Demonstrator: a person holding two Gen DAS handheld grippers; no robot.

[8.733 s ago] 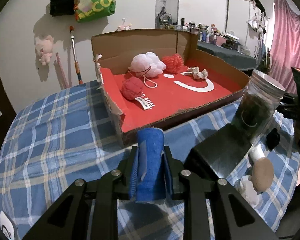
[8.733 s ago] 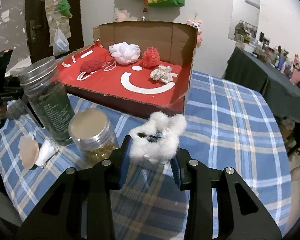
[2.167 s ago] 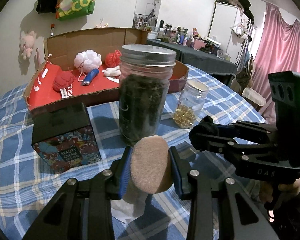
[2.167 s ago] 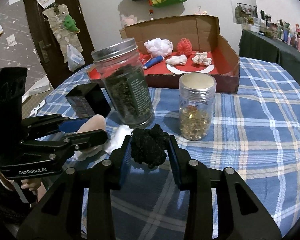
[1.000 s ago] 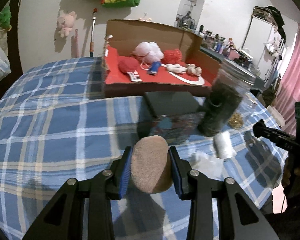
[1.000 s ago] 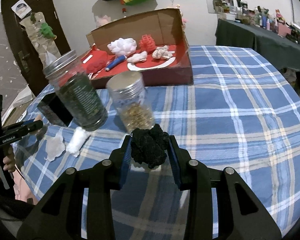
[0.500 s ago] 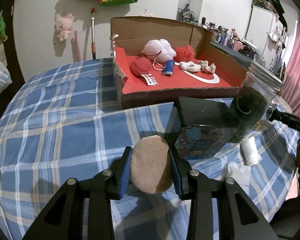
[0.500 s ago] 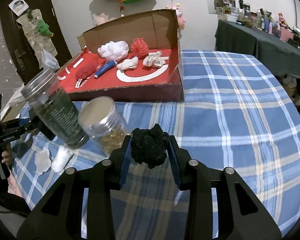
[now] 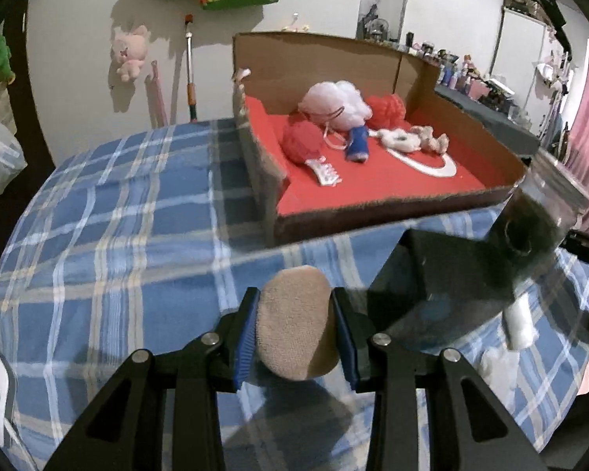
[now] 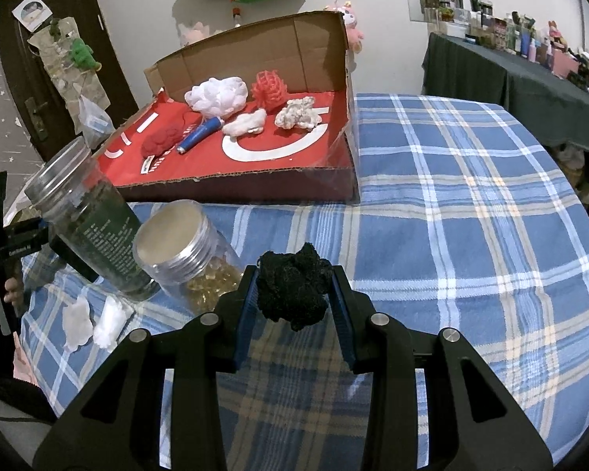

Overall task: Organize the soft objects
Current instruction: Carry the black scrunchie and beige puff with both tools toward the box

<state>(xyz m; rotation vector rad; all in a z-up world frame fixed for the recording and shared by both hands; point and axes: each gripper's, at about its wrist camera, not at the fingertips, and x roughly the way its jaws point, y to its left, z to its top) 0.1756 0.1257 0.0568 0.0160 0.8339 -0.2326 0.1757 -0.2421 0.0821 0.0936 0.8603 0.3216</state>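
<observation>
Grippers first: our left gripper (image 9: 296, 331) at the bottom centre of the left wrist view is clamped on a tan round sponge puff (image 9: 296, 331), its blue pads pressing both sides. Our right gripper (image 10: 292, 294) at the bottom centre of the right wrist view is closed around a black fuzzy pom-pom (image 10: 292, 286).

Both hang above a surface covered in a blue plaid cloth (image 10: 451, 216). We see the cardboard box (image 10: 255, 192) with its red floor in the upper middle of each view. Inside it lie a white mesh bath pouf (image 10: 218, 96), a red mesh pouf (image 10: 270, 88), a red fuzzy ball (image 10: 161, 139), a blue rolled cloth (image 10: 200, 133) and two white fluffy pieces (image 10: 245, 123), all gathered toward the back wall.

In front of the box, at the left of the right wrist view, a tall glass jar of dark contents (image 10: 90, 219) stands just beside a shorter jar of yellow capsules (image 10: 184, 251). Two small white cotton pieces (image 10: 94, 320) rest on the cloth near them. A black box (image 9: 432, 271) sits beside the tall jar in the left wrist view, blurred.
</observation>
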